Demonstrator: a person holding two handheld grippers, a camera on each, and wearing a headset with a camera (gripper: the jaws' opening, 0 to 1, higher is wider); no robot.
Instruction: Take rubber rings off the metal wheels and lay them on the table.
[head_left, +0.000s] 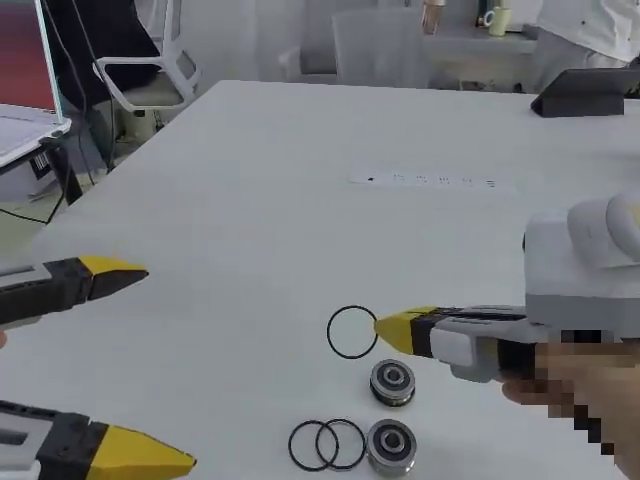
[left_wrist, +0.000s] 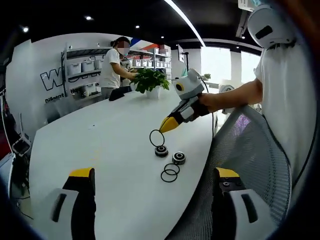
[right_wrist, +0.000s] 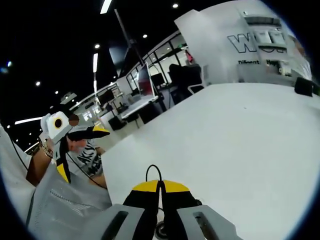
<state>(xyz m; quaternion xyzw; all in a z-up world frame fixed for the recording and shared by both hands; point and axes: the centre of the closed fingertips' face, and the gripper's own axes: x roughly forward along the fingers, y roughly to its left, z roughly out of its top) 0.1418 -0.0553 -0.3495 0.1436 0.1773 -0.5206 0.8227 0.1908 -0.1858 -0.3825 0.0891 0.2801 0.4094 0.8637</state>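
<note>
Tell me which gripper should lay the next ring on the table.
Right. The right gripper is shut on a rubber ring, close beside the metal wheels over the table. The left gripper is open, holds nothing, and sits well off to the side.

Black fingers (head_left: 70, 282) — yellow tips, white-grey bodies.

Three near views, one shared table (head_left: 300, 200)

Three rubber rings (head_left: 330, 332), two metal wheels (head_left: 392, 381) — one white table (head_left: 300, 200).
</note>
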